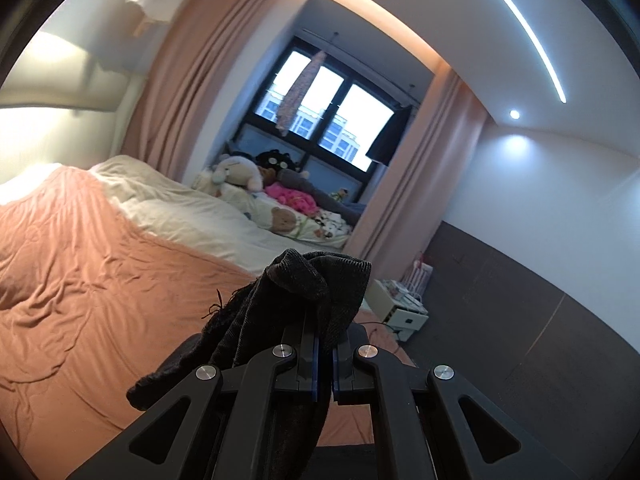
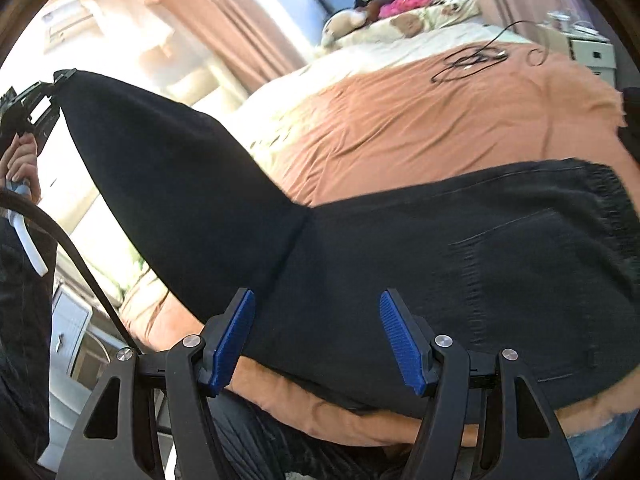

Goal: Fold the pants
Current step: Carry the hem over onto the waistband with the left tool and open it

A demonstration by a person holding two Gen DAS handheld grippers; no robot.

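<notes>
The bed (image 2: 420, 120), spread with an orange cover, fills most of the right wrist view, with a cream blanket (image 1: 188, 208) beyond it toward 12 o'clock and pink curtains (image 1: 192, 80) framing the window (image 1: 328, 112). The black pants (image 2: 440, 264) lie across the near part of the bed, the waistband out at 3 o'clock, while one leg is lifted taut toward 10 o'clock. There the left tool (image 2: 60, 80), gripped by a hand (image 2: 20, 160), has the leg's end pinched; in its own view its jaws are closed tight on bunched dark fabric. The right tool (image 2: 316, 340) stands over the pants with its jaws spread apart, nothing pressed between its blue pads (image 2: 234, 336). Stuffed toys (image 1: 244, 172) sit by the window, and a black cable (image 2: 472, 58) lies coiled on the cover.
</notes>
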